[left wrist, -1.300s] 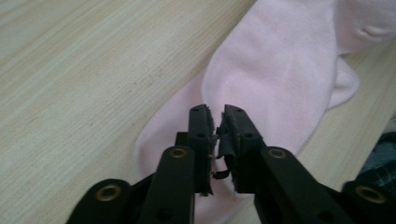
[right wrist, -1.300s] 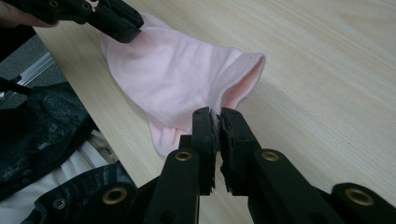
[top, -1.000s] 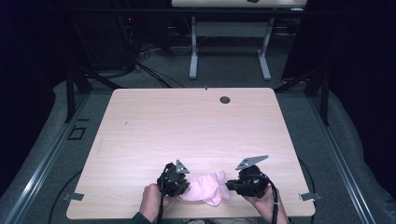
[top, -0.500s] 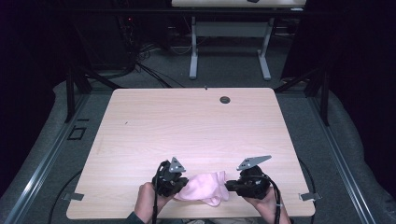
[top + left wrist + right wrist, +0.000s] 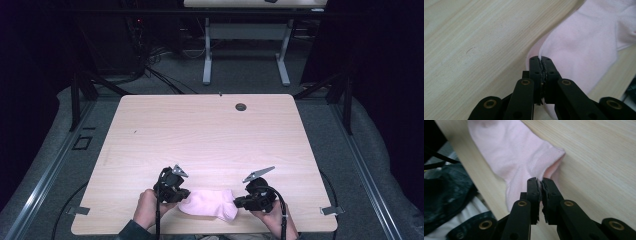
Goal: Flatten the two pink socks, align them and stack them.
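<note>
Item: one pink sock (image 5: pixel 210 204), which we find lying at the counter's (image 5: pixel 210 135) near edge, stretched between our left tongs (image 5: pixel 541 60) and right tongs (image 5: pixel 540 181) (each pair clamped tight on an opposite end of its fabric).

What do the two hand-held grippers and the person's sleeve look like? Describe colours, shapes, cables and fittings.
The left gripper and right gripper are black, each with two flat-sided jaws on linkage arms pinned by brass-coloured rivets. A grey three-cornered plate tops each, and a black cable trails from each. The left forearm wears a dark sleeve.
</note>
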